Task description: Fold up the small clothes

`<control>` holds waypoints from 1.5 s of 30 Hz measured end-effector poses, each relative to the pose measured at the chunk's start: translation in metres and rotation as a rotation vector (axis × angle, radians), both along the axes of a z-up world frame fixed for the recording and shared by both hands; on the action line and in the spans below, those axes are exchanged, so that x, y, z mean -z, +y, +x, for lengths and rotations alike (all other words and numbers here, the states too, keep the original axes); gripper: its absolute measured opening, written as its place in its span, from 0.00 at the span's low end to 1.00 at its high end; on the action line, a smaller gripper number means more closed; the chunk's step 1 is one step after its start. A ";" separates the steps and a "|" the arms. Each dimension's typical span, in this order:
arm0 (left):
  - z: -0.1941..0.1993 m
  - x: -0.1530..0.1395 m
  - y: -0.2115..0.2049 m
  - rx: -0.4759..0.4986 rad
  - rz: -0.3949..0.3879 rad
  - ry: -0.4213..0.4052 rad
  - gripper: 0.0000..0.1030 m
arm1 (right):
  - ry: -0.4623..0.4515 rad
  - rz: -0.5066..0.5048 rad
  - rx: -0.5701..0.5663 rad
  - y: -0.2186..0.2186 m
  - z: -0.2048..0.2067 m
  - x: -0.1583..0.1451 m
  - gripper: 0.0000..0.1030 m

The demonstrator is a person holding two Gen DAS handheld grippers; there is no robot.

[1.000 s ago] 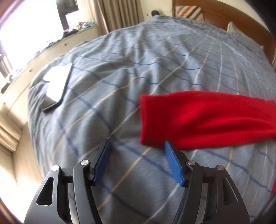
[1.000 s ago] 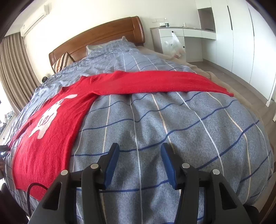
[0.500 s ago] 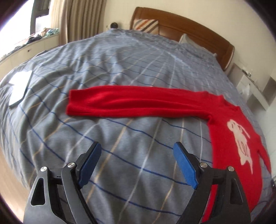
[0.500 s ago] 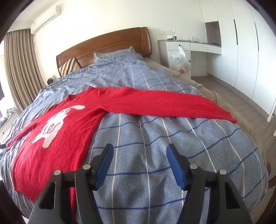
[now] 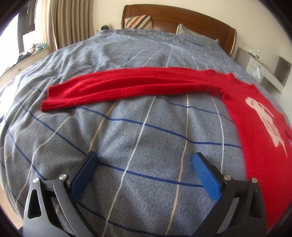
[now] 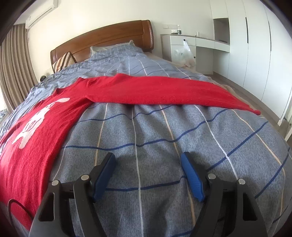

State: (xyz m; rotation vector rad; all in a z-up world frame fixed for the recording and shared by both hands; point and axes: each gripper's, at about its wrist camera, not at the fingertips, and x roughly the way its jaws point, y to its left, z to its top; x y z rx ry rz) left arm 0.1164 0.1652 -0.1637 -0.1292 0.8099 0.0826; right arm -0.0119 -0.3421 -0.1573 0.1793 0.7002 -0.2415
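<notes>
Bed (image 5: 127,138) cover fills both views. Sweater (image 5: 138,85) flat on it, sleeves spread; hem cut off by frame edges, white motif partly cropped. Left gripper (image 5: 144,164), right gripper (image 6: 148,166): fingers just been spreading, apart, nothing between, above bare cover.

No legible text, labels, brands or numbers in either view. Only graphic: a white cartoon figure (image 6: 36,120) knitted into the front of the red knit sweater (image 6: 54,131); marks inside the figure are too blurred to read as characters. The white wall-mounted air conditioner (image 6: 41,11) shows no readable badge.
</notes>
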 end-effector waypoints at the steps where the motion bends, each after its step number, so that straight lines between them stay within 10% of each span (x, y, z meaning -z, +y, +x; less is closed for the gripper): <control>1: 0.001 0.001 0.001 0.001 -0.001 -0.001 1.00 | 0.000 -0.005 -0.002 0.000 0.000 0.001 0.75; 45: 0.001 0.003 -0.008 0.015 0.073 0.020 1.00 | 0.008 -0.054 -0.002 0.007 0.005 0.007 0.80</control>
